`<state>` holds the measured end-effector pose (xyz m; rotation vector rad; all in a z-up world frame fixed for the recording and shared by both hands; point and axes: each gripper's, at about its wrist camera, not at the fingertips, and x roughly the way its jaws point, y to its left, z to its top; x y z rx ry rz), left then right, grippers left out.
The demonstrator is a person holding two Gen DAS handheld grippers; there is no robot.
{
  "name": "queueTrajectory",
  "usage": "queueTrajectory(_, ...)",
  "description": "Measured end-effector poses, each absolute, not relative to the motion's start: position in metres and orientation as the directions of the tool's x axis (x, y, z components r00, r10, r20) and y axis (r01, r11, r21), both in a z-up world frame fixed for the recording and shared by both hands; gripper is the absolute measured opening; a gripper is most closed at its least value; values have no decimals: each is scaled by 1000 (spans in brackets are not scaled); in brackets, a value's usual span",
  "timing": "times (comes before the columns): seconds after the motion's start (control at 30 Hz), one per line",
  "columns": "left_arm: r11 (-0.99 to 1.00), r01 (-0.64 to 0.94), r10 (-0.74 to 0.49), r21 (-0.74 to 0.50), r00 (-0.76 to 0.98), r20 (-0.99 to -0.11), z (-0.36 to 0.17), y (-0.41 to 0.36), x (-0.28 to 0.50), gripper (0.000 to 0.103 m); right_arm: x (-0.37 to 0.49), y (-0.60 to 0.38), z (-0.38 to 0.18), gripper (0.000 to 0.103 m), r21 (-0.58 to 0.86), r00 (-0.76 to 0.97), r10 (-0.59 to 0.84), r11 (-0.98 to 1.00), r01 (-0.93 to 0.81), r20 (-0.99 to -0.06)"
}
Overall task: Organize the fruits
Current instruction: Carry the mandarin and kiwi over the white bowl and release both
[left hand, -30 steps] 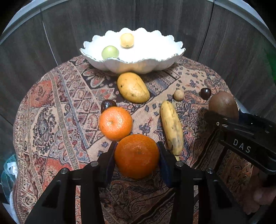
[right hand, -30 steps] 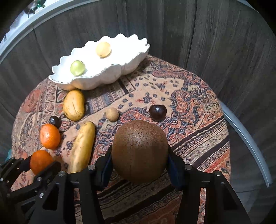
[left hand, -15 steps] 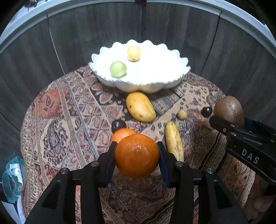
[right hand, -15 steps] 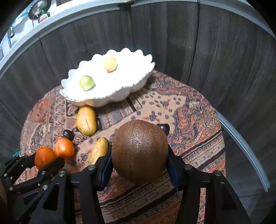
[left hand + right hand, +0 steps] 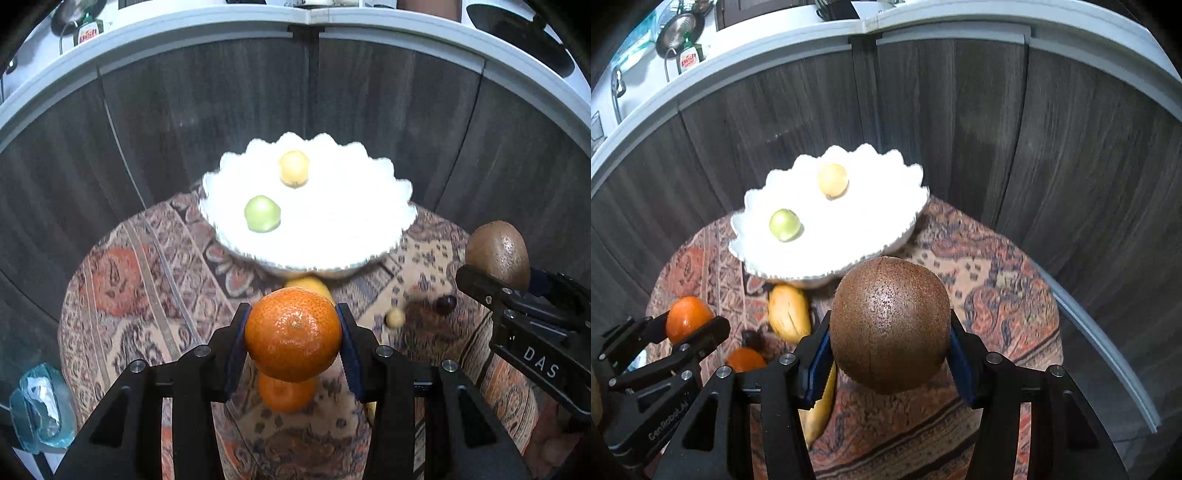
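Claws (image 5: 293, 338) clamped: orange (image 5: 293, 334), kiwi (image 5: 890, 325)

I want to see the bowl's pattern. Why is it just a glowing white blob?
In the left wrist view the white bowl is overexposed and motion-blurred, its inside washed out; the held orange stays sharp. In the right wrist view the bowl is equally blown out, while the brown fruit shows crisp speckles and a small glare spot.

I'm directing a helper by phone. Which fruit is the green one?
Find the white scalloped bowl at the back of the patterned tablecloth. Two small round fruits lie inside; the green fruit is the nearer, left one, apart from the yellow fruit.
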<state>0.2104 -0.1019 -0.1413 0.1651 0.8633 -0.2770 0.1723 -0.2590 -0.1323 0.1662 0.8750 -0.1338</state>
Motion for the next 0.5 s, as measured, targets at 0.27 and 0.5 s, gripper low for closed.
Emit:
queueTrajectory(0.27, 951, 308, -179, 39, 647, -741, -125, -110, 241, 44, 200, -262, -115, 55, 81, 660, -59, 980, 180, -749)
queueTrajectory(0.5, 948, 311, -174, 64, 676, -716, -116, -111, 263, 44, 223, -262, -108, 55, 74, 673, -66, 981, 177, -737)
